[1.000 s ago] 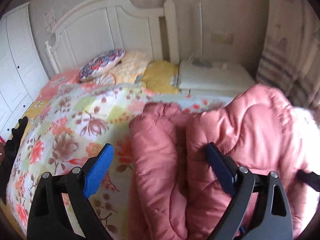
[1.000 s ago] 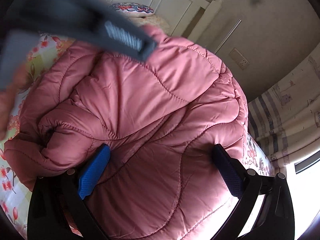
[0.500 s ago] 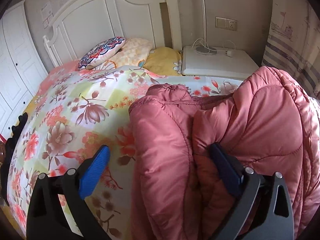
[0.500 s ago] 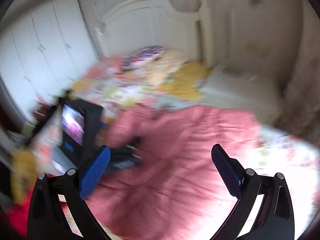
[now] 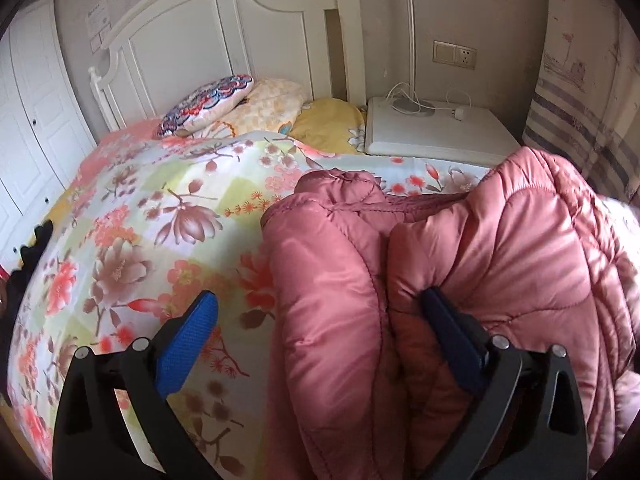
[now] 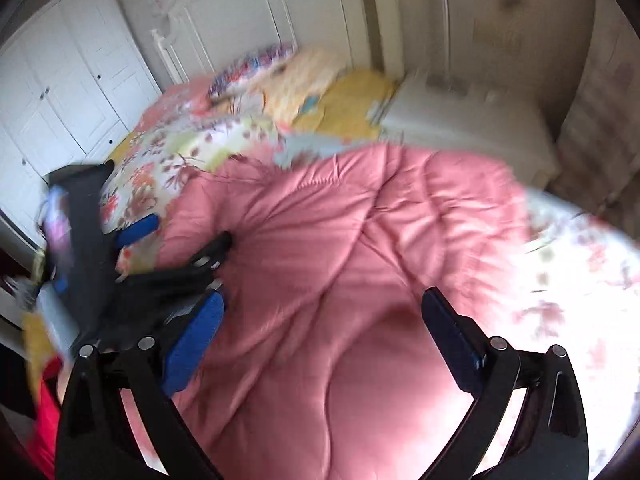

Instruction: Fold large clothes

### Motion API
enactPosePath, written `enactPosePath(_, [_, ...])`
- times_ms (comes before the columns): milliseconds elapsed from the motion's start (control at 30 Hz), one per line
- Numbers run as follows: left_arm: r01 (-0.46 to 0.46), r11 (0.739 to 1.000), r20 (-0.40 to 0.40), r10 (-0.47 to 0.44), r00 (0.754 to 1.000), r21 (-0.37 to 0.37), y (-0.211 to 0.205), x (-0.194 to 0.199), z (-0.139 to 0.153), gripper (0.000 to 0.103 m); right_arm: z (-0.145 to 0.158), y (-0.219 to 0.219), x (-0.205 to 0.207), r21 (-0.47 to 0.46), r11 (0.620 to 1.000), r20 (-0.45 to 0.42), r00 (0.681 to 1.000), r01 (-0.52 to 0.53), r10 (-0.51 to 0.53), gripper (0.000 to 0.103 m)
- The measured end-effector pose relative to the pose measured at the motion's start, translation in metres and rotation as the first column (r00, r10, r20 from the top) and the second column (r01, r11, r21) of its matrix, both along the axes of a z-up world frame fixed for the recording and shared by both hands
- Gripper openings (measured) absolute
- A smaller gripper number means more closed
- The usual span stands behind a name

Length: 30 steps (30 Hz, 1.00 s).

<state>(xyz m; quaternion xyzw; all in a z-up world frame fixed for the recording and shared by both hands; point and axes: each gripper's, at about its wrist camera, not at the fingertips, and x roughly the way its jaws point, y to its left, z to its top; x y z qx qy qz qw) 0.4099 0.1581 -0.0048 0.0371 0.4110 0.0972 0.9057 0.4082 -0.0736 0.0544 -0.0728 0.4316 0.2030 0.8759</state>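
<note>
Now both grippers' jaws gape wide, unclamped; pink jacket point(image 5: 500, 248) bulges between left jaws.

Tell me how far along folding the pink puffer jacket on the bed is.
Partly done: the pink puffer jacket lies bunched on the floral quilt, one side already doubled over itself. In hand: nothing gripped; the left claw stands open around a fold, and the right claw is open above the jacket. Left: flattening it and a final, tidy fold.

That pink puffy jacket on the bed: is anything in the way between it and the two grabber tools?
Nothing visible. The pink jacket bulges right between the open left gripper, and the open right gripper hangs directly over it on the floral bedspread.
</note>
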Motion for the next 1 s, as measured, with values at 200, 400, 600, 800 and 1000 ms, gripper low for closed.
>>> enactPosePath(200, [-0.017,1.0,-0.003,0.018,1.0,0.012,-0.003,0.002,0.001,0.101,-0.041,0.016,-0.032,-0.326,0.945,0.07,0.998,0.029,-0.007,0.097])
enactPosePath(400, [-0.109,0.994,0.037,0.108,0.993,0.012,0.011,-0.028,0.028,0.101,-0.075,0.028,-0.029,-0.435,0.898,0.122,0.992,0.067,-0.015,0.099])
enactPosePath(600, [-0.184,0.982,0.154,0.176,0.972,0.033,0.006,-0.1,0.061,0.1,-0.051,-0.005,-0.037,-0.252,0.96,0.128,0.988,0.12,-0.09,0.099])
enactPosePath(800, [-0.166,0.986,0.222,0.156,0.963,0.028,-0.03,-0.163,0.069,0.1,-0.054,-0.007,-0.044,-0.238,0.959,0.128,0.984,0.15,-0.123,0.099])
enactPosePath(1000, [-0.203,0.97,0.171,0.179,0.969,0.133,-0.043,-0.136,0.039,0.1,-0.05,-0.002,-0.056,-0.266,0.95,0.151,0.98,0.165,-0.129,0.098])
